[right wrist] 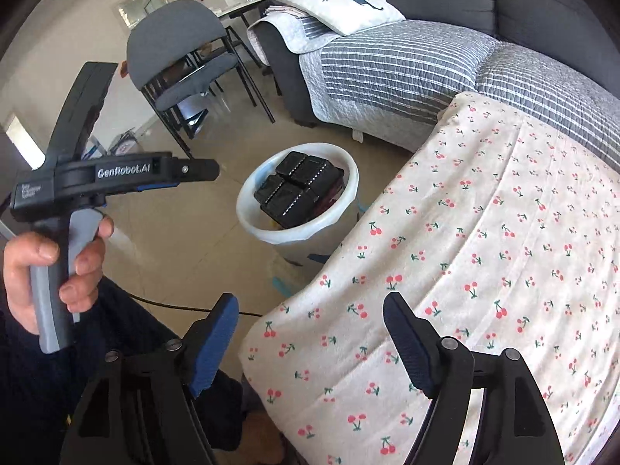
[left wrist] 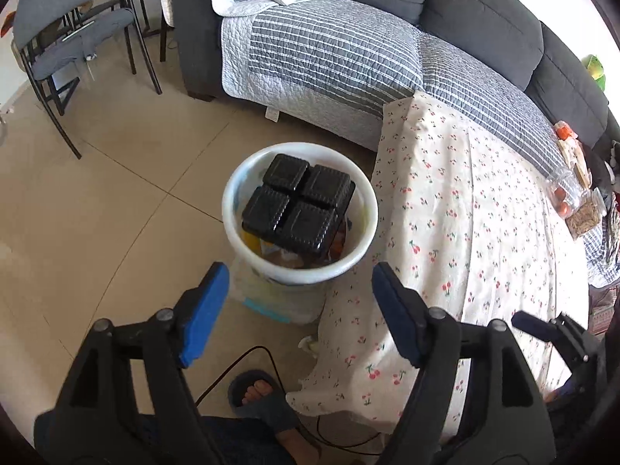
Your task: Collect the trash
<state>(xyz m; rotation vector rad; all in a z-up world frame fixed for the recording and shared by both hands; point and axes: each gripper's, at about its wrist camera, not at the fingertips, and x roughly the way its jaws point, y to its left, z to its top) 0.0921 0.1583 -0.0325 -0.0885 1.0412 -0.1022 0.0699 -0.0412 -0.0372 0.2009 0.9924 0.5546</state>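
Note:
A white round bin point(left wrist: 236, 178) stands on the floor beside the table; it also shows in the right wrist view point(right wrist: 248, 193). A black four-cell plastic tray point(left wrist: 298, 203) lies on top of other trash in it, also seen from the right wrist point(right wrist: 298, 190). My left gripper point(left wrist: 300, 283) is open and empty, above and just short of the bin. My right gripper point(right wrist: 310, 314) is open and empty over the table's near corner. The left gripper's body point(right wrist: 116, 178) shows in the right wrist view, held in a hand.
A table with a cherry-print cloth point(left wrist: 465, 213) lies right of the bin. Snack bags and a clear bottle point(left wrist: 573, 190) lie at its far right edge. A grey sofa point(left wrist: 348, 46) stands behind, a grey chair point(left wrist: 69, 19) at far left. A cable point(left wrist: 248, 360) and a slippered foot point(left wrist: 259, 391) are on the floor.

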